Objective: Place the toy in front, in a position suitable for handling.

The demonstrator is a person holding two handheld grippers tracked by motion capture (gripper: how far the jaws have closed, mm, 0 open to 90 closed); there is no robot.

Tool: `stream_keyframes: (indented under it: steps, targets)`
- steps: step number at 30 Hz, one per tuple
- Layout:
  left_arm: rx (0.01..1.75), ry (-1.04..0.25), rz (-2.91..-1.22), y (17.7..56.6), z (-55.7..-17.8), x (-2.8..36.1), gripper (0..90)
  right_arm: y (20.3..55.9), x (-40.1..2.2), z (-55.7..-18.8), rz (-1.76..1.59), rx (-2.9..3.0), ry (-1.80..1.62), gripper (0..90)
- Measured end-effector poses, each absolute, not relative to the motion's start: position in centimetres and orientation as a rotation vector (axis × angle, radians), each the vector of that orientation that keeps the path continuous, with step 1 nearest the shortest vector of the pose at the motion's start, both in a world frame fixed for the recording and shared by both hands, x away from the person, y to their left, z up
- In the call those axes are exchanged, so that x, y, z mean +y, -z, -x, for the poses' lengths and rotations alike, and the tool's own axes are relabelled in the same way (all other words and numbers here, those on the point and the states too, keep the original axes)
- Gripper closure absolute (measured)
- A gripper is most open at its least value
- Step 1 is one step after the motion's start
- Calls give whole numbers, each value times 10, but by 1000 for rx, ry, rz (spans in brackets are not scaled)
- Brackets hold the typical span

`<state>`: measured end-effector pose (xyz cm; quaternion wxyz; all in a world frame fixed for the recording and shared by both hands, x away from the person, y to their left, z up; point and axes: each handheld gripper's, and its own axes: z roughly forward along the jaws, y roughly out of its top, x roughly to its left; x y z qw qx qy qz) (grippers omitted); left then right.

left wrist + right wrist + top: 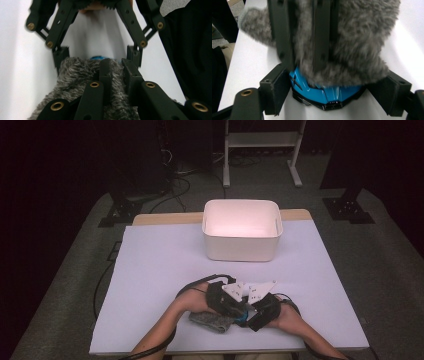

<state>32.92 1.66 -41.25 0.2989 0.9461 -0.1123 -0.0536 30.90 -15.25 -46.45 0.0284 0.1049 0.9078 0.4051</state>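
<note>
Left tongs (pixel 116 71) clenching grey furry cloth (pixel 212 321) at bench's (pixel 150 270) six o'clock edge. Right tongs (pixel 334 87) gripping blue toy car (pixel 324 93) at both sides, half under cloth. White bin (pixel 242 231) sitting at twelve.

Blue toy car (pixel 325 93) mostly hidden under grey fuzzy cloth (pixel 352 42); the cloth's top cut off by frame edge, its fur blurred near the left gripper's fingers (pixel 320 37).
</note>
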Motion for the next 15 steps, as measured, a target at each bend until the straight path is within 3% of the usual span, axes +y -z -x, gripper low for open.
stream_keyframes:
  steps: [12, 15]
  targets:
    - [-279, 140, -2515, 409, -326, 33, 790, 464, -152, -308, -326, 2805, -1257, 208]
    - [-294, 134, -2513, 408, -324, 32, 729, 464, -152, -308, -326, 2804, -1256, 208]
